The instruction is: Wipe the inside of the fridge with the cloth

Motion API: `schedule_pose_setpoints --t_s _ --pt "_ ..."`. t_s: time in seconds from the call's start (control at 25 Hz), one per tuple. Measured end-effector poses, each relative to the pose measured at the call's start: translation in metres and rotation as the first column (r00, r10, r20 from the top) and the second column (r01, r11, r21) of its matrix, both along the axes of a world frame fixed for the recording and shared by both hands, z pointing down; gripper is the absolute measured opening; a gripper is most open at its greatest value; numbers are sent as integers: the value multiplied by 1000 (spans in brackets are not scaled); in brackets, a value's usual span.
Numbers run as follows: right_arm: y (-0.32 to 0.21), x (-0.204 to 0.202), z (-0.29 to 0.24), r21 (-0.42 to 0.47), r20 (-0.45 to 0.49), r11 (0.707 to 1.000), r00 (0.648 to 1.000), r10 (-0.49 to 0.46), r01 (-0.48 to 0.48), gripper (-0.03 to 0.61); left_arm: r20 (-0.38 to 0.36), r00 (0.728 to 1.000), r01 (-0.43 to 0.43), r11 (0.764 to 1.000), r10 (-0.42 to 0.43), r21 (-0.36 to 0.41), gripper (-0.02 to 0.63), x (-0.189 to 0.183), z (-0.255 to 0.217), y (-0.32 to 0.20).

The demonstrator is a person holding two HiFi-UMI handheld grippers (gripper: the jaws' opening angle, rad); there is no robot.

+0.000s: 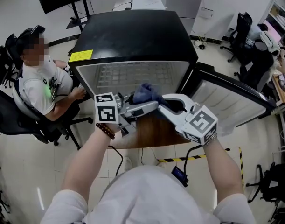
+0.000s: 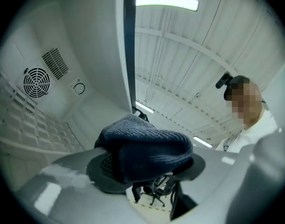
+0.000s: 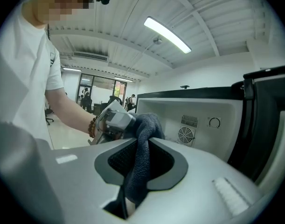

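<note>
The dark blue knitted cloth (image 1: 147, 93) hangs in the air just in front of the open mouth of the black box-shaped fridge (image 1: 133, 31), between the two tools and above the near edge of the brown wooden counter (image 1: 151, 133). It is not yet against any inner wall. The right tongs (image 3: 141, 158) are nearly closed and pinch a narrow fold of it, and the slack trails down through the gap between the jaws. The left tongs (image 2: 145, 168) stand wide, with the bunched end of the cloth heaped between and over their pads, which do not seem to press on it. The cloth looks light, soft and quite limp. It should drape, fold and slip rather than hold a shape, and a thin pinch like the right one leaves little face for wiping. A grip across the thick bunched middle would probably serve better, leaving a pad of fabric proud of the tips to press flat on the white plastic inner wall (image 3: 198, 113). The loose tail could snag on the white wire shelf (image 1: 133, 76) at the far side, or on the black door (image 1: 235, 97) swung open at the right.
</note>
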State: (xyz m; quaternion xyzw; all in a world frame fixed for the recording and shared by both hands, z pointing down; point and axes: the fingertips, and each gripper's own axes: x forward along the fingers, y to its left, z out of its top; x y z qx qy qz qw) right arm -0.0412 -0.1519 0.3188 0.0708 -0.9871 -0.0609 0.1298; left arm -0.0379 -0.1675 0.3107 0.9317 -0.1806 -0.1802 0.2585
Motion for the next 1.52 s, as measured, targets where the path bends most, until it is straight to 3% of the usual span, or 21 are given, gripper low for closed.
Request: schedule_pose_setpoints --t_s 0.16,0.36,0.52,0.64,0.84,1.0,1.32,1.4,1.52 --pt "2 -2 5 47 -27 999 1000 11 -9 66 62 998 6 1000 -6 9 228 9 6 2" --pt "-5 1 10 99 -50 992 995 87 -82 68 121 989 86 996 -90 35 162 7 7 -3" --pt "-13 7 11 77 -21 984 987 161 -159 92 191 962 179 979 -195 98 117 4 6 -15" --pt "-21 20 15 43 1 973 974 226 -226 101 230 926 275 953 -298 130 109 -4 6 -33" --pt "-23 48 23 -9 8 956 956 292 -292 101 294 834 436 885 -466 166 104 -16 4 -69" --pt "-20 65 25 -22 1 949 949 314 -314 101 320 752 561 814 -577 149 104 -25 6 -104" --pt "-6 84 29 -24 -12 954 955 298 -298 100 309 616 741 666 -725 84 104 -38 3 -178" --pt "-5 89 29 -33 -14 953 954 301 -301 100 306 591 763 640 -747 90 104 -40 1 -195" --pt "-4 94 29 -37 -20 953 954 299 -300 100 294 574 779 620 -764 90 104 -42 -1 -215"
